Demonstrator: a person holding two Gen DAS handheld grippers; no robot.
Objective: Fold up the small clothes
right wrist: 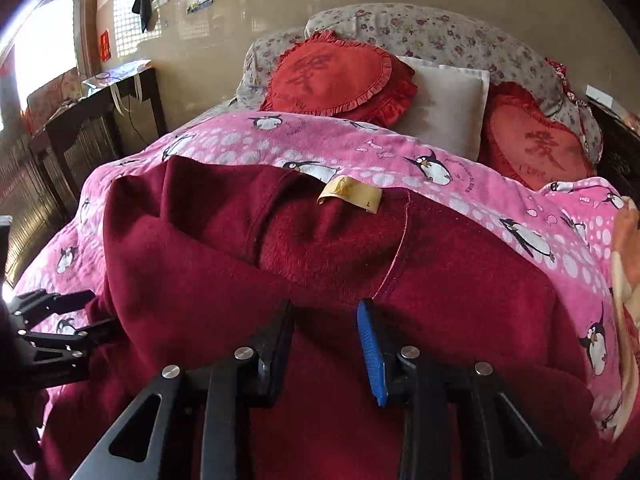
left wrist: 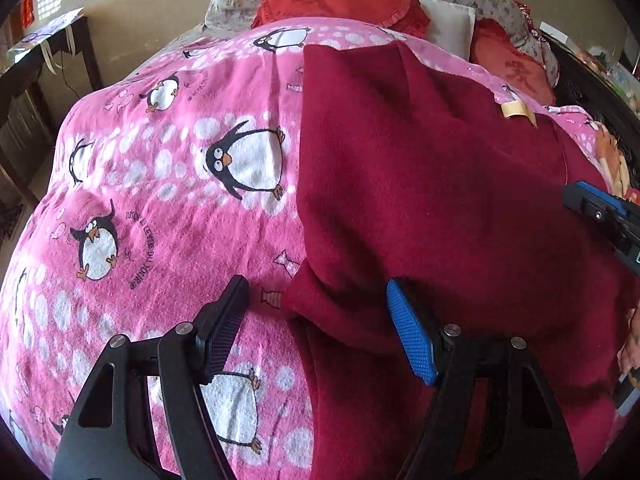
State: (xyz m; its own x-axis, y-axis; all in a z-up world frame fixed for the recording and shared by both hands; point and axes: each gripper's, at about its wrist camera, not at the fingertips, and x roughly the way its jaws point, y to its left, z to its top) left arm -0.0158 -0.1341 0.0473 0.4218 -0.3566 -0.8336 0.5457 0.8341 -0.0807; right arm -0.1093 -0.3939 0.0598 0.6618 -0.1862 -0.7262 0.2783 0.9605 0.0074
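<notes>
Bedroom, bed spread with a pink penguin-print blanket (left wrist: 168, 208) as the folding surface; heart-shaped red cushions (right wrist: 336, 76) and a white pillow (right wrist: 444, 112) lie beyond the garment, at the head of the bed. Item: dark red fleece garment (right wrist: 328, 248), laid across the blanket with its yellow neck label (right wrist: 352, 194) at the far edge and one side turned over the middle, so apparently part-folded. Left tool (left wrist: 316, 316) stands wide at the garment's near left edge, nothing pinched, probably placed to take that edge; right tool (right wrist: 326, 340), jaws narrow, hovers low over the near middle of the garment, no cloth visibly clamped.
</notes>
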